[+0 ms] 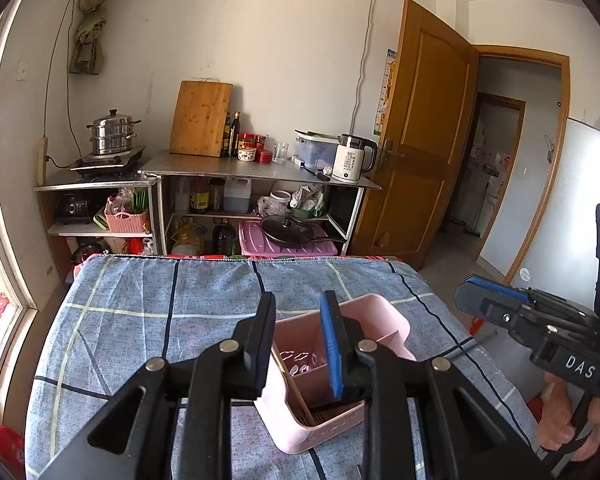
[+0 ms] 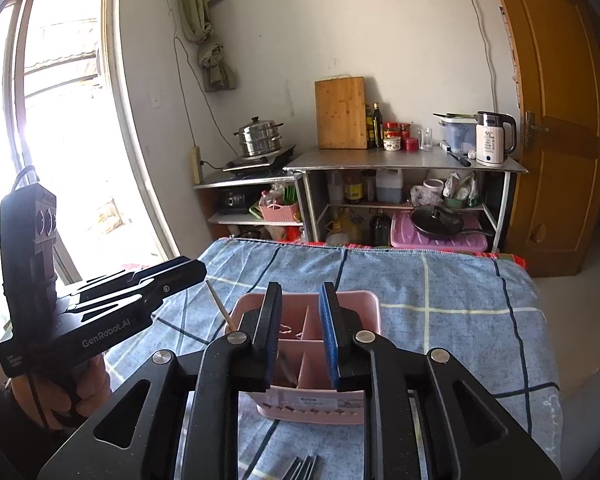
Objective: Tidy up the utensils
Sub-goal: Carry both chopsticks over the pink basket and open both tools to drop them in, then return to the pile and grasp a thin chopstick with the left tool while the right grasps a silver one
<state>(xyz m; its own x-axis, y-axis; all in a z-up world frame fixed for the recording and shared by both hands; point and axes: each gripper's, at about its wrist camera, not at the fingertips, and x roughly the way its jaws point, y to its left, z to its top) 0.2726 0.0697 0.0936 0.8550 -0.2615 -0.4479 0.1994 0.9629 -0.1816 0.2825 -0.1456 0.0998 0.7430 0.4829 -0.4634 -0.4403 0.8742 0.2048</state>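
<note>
A pink utensil caddy (image 1: 380,320) with divided compartments stands on the blue plaid tablecloth (image 1: 148,320); it also shows in the right wrist view (image 2: 364,308). A wooden chopstick (image 2: 220,306) leans out of its left compartment. My left gripper (image 1: 298,344) hovers over the caddy, open and empty. My right gripper (image 2: 300,334) hovers over the caddy from the near side, open and empty. Several dark utensil handles (image 2: 300,468) lie on the cloth below the right gripper. The right gripper (image 1: 492,300) shows at the right of the left wrist view; the left gripper (image 2: 172,276) shows at the left of the right wrist view.
Beyond the table's far edge stands a metal shelf unit (image 1: 260,176) with a kettle (image 1: 352,158), a cutting board (image 1: 200,118) and a steamer pot (image 1: 112,132). A wooden door (image 1: 420,128) stands open at the right. A window (image 2: 60,120) is at the left.
</note>
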